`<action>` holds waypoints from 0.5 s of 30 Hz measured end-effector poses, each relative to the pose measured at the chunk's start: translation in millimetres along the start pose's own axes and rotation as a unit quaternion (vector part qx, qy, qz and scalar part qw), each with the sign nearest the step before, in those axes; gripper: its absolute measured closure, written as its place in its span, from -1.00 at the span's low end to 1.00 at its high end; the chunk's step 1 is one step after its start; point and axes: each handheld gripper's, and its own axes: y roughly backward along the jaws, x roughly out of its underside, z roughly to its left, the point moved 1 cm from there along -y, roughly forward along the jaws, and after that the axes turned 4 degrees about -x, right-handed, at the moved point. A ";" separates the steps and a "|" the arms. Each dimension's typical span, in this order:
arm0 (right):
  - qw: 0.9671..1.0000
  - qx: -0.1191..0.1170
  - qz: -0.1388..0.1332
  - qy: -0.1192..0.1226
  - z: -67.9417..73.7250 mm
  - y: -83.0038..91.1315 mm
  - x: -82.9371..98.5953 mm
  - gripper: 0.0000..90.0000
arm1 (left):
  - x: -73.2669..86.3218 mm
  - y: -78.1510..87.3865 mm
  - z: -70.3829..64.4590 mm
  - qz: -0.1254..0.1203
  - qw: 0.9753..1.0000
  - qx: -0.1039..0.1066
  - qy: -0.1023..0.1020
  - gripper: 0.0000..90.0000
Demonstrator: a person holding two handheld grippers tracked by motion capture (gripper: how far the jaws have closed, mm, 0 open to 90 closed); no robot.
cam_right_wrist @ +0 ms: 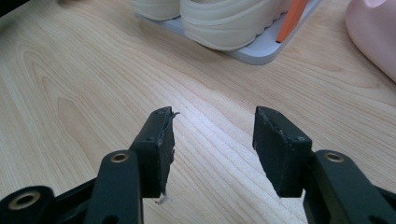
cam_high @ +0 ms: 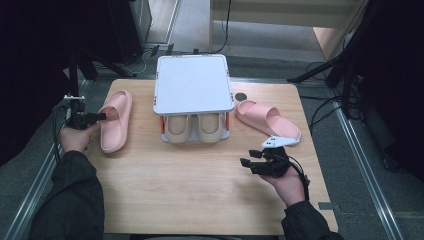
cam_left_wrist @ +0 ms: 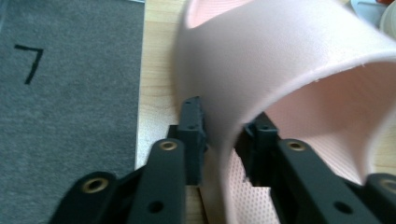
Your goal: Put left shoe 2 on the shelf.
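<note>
Table point(cam_high: 200, 200): light wood, wide bare stretch across near half betw. the two hands; L edge close beside left slipper, R edge near right slipper's toe end.
Floor: grey carpet past table's L edge in left gripper view, black "7"-like mark point(cam_left_wrist: 29, 63) on it.
Rack point(cam_high: 194, 97): white 2-tier shoe stand at far centre, flat top shelf bare, orange posts at corners; front edge faces open wood.
Beige pair point(cam_high: 194, 128): side by side on lower shelf, toes toward near side; also at top of right gripper view point(cam_right_wrist: 224, 23).
Left slipper point(cam_high: 115, 120): pink slide, L of rack, lengthwise near-to-far, just inside table's L edge; narrow gap to rack.
Right slipper point(cam_high: 267, 119): pink slide, R of rack, angled, lying apart from rack; small dark disc point(cam_high: 241, 96) on table behind it.
Left hand point(cam_high: 77, 137): forearm in dark sleeve along L edge, hand at table rim, tool pointing R toward slipper.
Left gripper point(cam_high: 100, 116): jaws nearly closed, pinching strap wall of left slipper — one jaw outside, one inside strap point(cam_left_wrist: 224, 140).
Right hand point(cam_high: 290, 187): near R-front area, palm up-ish under tool, sleeve at bottom edge.
Right gripper point(cam_high: 252, 157): jaws spread wide, nothing betw. them, over bare wood point(cam_right_wrist: 212, 135), pointing L toward rack; just short of right slipper's near end.
</note>
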 end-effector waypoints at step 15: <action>1.000 -0.004 0.000 0.005 -0.2 -1.7 -1.6 0.08 | -7.0 4.5 -13.3 0.020 0.999 0.034 0.020 0.81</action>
